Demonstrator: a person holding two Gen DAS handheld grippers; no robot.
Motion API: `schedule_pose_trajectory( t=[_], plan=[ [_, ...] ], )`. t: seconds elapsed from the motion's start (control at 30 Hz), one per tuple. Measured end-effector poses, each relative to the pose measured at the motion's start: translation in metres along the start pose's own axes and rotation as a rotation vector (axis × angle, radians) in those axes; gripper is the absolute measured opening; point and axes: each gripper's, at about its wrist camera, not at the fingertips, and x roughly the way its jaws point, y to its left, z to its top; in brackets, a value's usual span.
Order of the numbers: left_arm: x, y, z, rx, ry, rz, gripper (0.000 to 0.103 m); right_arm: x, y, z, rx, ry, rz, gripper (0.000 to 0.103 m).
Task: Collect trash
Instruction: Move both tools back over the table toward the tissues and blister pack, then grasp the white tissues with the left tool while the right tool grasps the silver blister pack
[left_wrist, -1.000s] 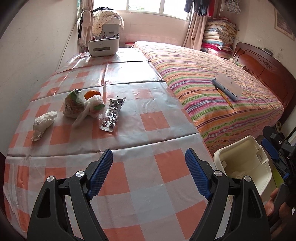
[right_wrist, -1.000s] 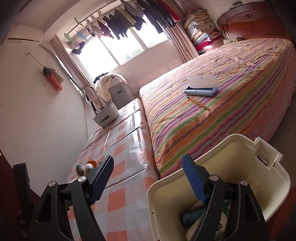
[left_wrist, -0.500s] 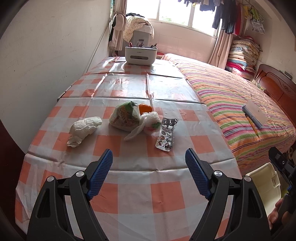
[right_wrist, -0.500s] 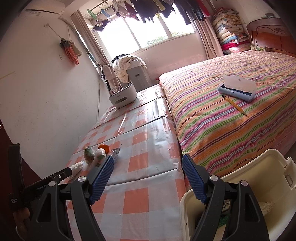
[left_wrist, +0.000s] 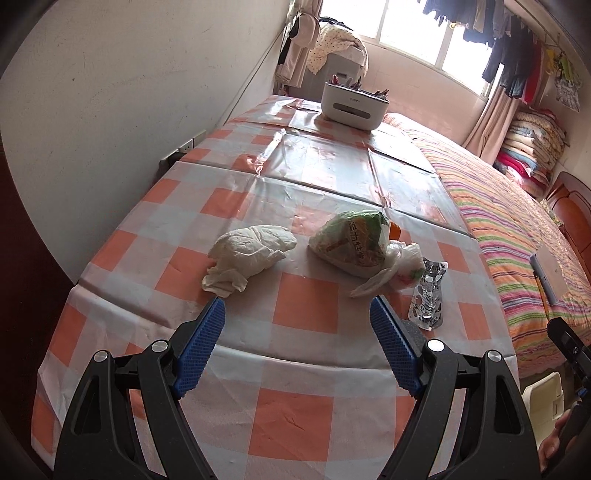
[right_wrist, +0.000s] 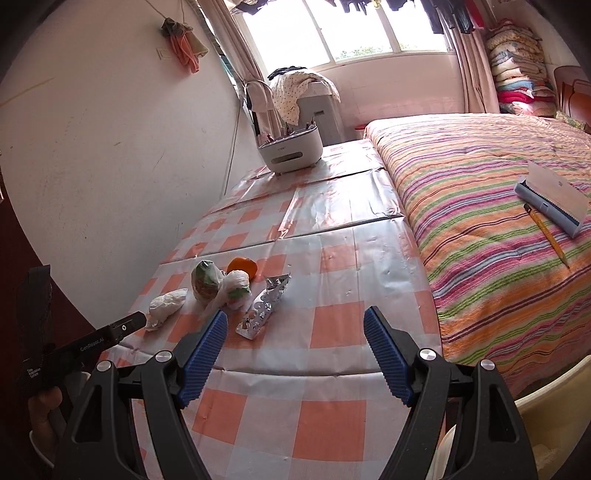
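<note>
Trash lies on the checked tablecloth (left_wrist: 303, 306): a crumpled white tissue (left_wrist: 247, 258), a green and orange snack bag (left_wrist: 351, 240), a knotted white plastic bag (left_wrist: 402, 266), a silver foil blister pack (left_wrist: 428, 291) and an orange peel (right_wrist: 242, 266). The same pile shows in the right wrist view: tissue (right_wrist: 166, 304), snack bag (right_wrist: 205, 280), blister pack (right_wrist: 264, 308). My left gripper (left_wrist: 297, 310) is open and empty, just short of the tissue and bags. My right gripper (right_wrist: 293, 321) is open and empty, near the blister pack. The cream trash bin (left_wrist: 546, 406) stands on the floor at the right.
A white organiser box (left_wrist: 352, 105) stands at the table's far end. A bed with a striped cover (right_wrist: 491, 199) adjoins the table on the right, with a blue-edged case (right_wrist: 550, 199) and a pencil (right_wrist: 546, 236) on it. A wall runs along the left.
Both grippers have swung left, away from the bin and towards the trash pile. The left gripper has moved closer to the tissue and bags. Both stay open.
</note>
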Motion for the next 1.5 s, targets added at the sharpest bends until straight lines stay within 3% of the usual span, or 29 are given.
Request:
schedule_pose_trajectory(
  t=[0.7,1.07,1.37,1.5],
  plan=[
    [0.059,0.044,0.03,-0.111,0.043,-0.013,0.08,0.095,0.05,0.016,-0.142,0.163,0.081,0.074],
    [0.09,0.053,0.037,-0.141,0.077,-0.031,0.08,0.133,0.031,0.011,-0.106,0.245,-0.006,0.074],
    [0.098,0.052,0.046,-0.138,0.078,-0.033,0.079,0.151,0.037,0.002,-0.155,0.299,-0.005,0.074],
    [0.102,0.052,0.046,-0.126,0.078,-0.011,0.074,0.152,0.038,0.0,-0.171,0.307,-0.011,0.064]
  ],
)
